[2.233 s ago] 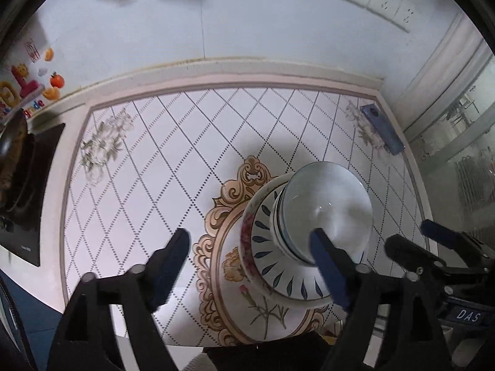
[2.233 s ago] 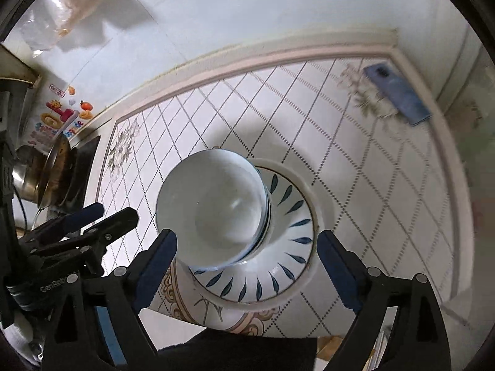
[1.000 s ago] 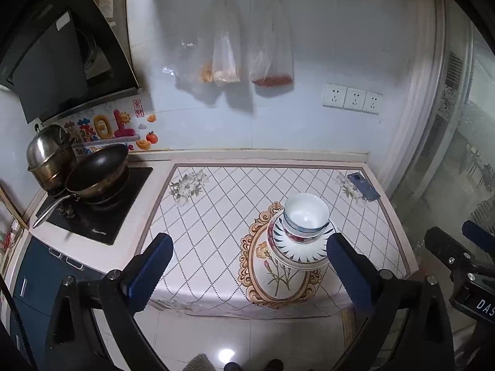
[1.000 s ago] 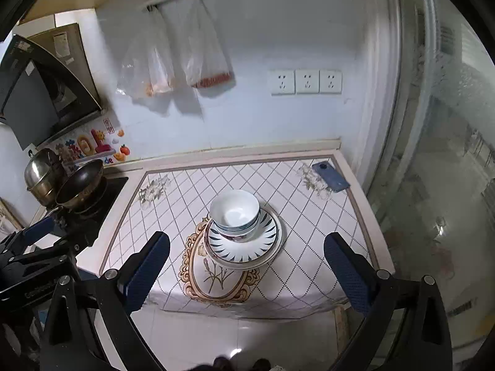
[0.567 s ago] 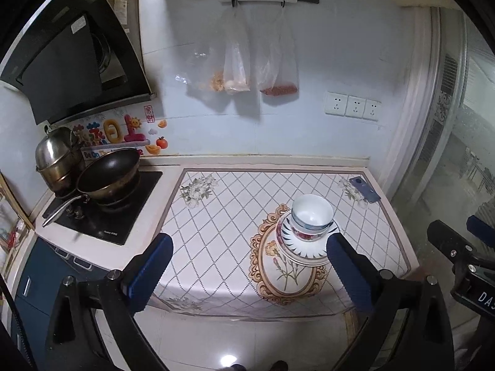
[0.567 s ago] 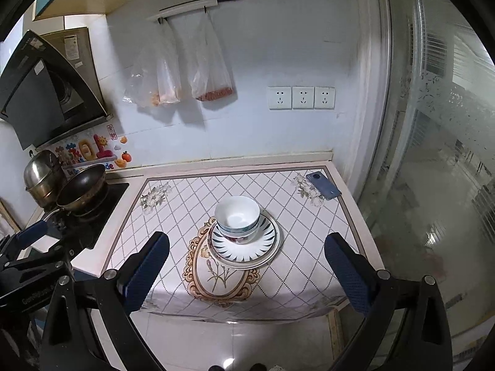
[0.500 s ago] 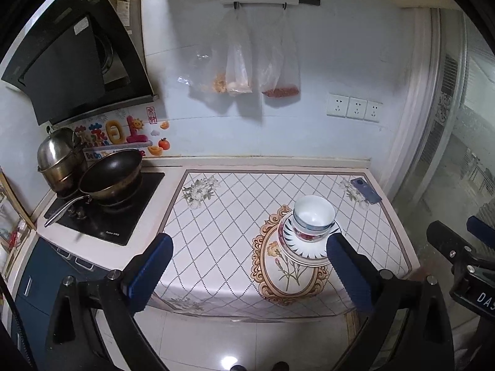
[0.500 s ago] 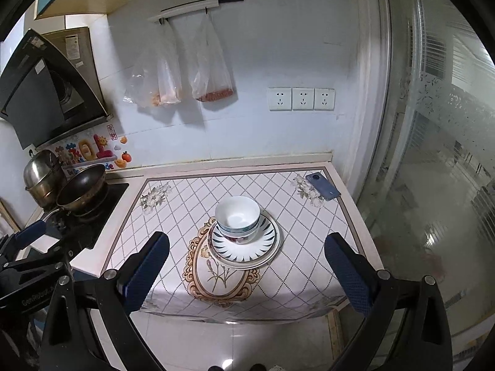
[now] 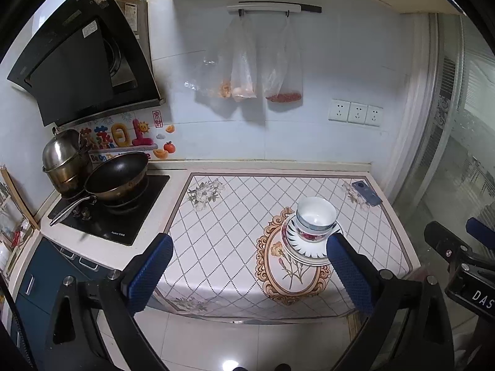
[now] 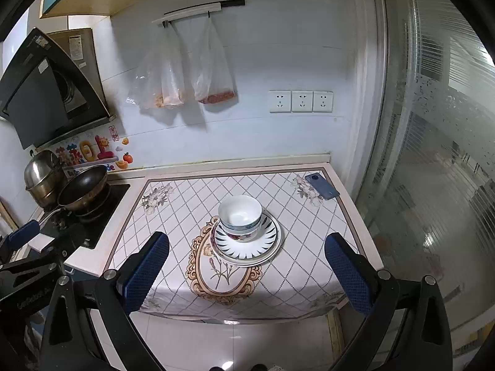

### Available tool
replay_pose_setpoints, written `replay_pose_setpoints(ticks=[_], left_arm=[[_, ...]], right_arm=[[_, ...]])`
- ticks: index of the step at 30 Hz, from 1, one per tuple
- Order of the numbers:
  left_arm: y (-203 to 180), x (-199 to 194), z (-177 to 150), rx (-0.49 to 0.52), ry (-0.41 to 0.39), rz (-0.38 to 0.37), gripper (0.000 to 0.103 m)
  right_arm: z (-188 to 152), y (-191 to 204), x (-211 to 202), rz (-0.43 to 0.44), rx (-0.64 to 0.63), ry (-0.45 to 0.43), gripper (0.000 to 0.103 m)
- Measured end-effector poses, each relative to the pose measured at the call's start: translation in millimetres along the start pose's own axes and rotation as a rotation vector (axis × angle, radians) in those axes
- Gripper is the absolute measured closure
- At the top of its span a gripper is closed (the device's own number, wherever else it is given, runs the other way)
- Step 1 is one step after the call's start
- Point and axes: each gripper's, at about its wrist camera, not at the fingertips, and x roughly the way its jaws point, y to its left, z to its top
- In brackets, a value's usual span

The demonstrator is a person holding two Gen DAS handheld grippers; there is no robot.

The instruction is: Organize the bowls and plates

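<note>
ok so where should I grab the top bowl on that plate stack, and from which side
Probably the top bowl by its rim, coming straight down from above: it sits upright and open on the plates, its rim clear all round. One finger goes inside, one outside. Either gripper would serve; both are open and well back.

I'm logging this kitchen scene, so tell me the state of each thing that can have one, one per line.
Bowls: upright, nested, standing on the plates.
Plates: stacked flat on the counter.
Left gripper: open, holding nothing.
Right gripper: open, holding nothing.
Phone: lying flat near the counter's far corner.
Pan: on the stove.
Bags: hanging from the rail.
</note>
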Motion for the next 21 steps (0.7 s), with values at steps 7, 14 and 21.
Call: replay_pose_setpoints(ticks=[7,14,21], left_arm=[[3.2,-3.0,-0.1,0.001,-0.010,-0.002,0.001],[6.8,-4.5,-0.1,-0.001,-0.012,-0.003,0.001],[8.5,-6.0,0.3,-0.004,-0.009,-0.006,0.001]], right_arm=[[-1.1,0.2,-4.4,-0.003,0.002,-0.010,0.000],[-0.3,0.2,-3.3,0.000,0.002,-0.011,0.000],[-0.6,3.9,-3.0,0.000,-0.007,-0.011,0.000]])
